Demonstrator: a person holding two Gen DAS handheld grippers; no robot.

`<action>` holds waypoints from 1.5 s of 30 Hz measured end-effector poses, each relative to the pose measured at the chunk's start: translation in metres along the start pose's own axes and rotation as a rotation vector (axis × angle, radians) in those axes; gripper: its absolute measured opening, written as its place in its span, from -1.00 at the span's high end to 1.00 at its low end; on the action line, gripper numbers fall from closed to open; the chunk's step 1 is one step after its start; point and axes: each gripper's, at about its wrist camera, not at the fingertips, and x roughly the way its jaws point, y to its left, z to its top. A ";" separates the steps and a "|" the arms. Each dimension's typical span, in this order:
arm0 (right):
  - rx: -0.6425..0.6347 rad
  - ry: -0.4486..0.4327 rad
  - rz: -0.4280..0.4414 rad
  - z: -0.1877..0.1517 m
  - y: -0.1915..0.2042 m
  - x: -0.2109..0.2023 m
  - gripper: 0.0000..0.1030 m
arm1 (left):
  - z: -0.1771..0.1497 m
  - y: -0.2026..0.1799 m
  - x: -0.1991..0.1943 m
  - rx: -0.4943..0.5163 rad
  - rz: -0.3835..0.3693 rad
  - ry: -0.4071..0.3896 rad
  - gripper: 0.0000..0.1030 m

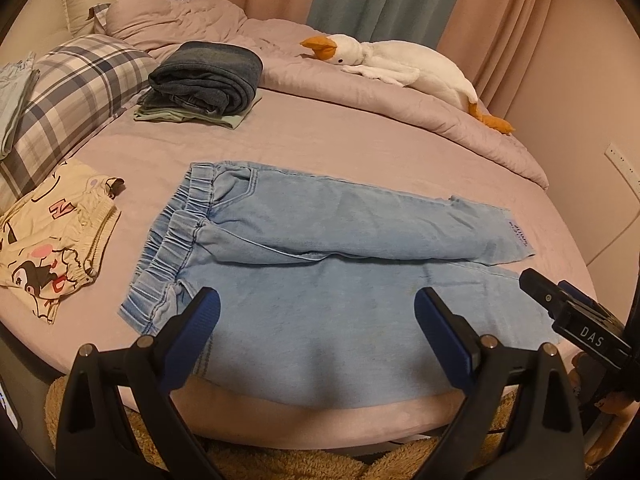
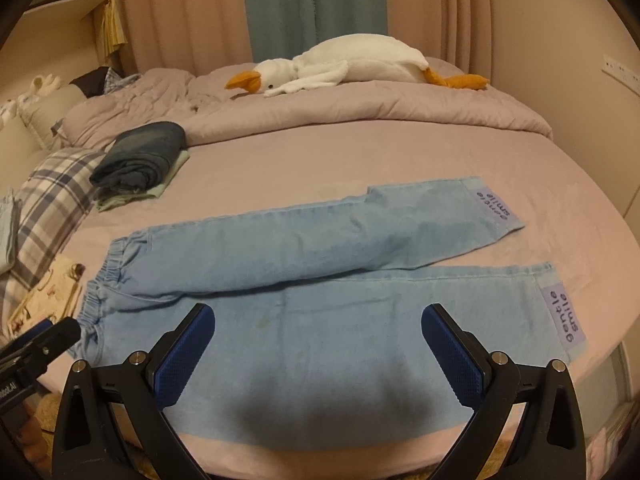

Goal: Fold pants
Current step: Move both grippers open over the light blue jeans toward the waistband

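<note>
Cuff patches (image 2: 565,317) on both legs of the light-blue jeans (image 2: 320,340) read "gentle smile"; the far one (image 2: 491,204) is seen upside down. Right gripper (image 1: 576,312) body, at the left wrist view's right edge, is marked "DAS". Cream printed shorts (image 1: 52,236) show a red "N"; remaining lettering illegible.

Bed (image 1: 340,148), covered with a pink sheet.

- Light blue pants (image 1: 320,240), laid flat near the front edge, legs spread apart, elastic waistband toward the left; a "gentle smile" label (image 2: 562,318) is seen at each cuff.
- Stack of folded clothes (image 1: 204,80), dark denim on top of a pale green piece, placed well behind the pants.
- Plaid pillow (image 1: 72,92), at the left side.
- Cream printed garment (image 1: 56,240), crumpled, just in front of the pillow.
- Pink quilt (image 1: 400,96), bunched along the far side.
- White plush goose (image 1: 400,60), laid on the quilt.
</note>
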 end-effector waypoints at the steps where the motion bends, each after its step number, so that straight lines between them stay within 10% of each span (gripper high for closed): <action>1: 0.000 0.001 0.000 0.000 0.000 0.000 -1.00 | 0.000 0.000 0.000 -0.001 0.000 0.001 -0.89; 45: 0.088 0.024 -0.039 -0.005 -0.034 0.004 -1.00 | 0.000 0.014 0.018 -0.039 0.040 0.074 -0.88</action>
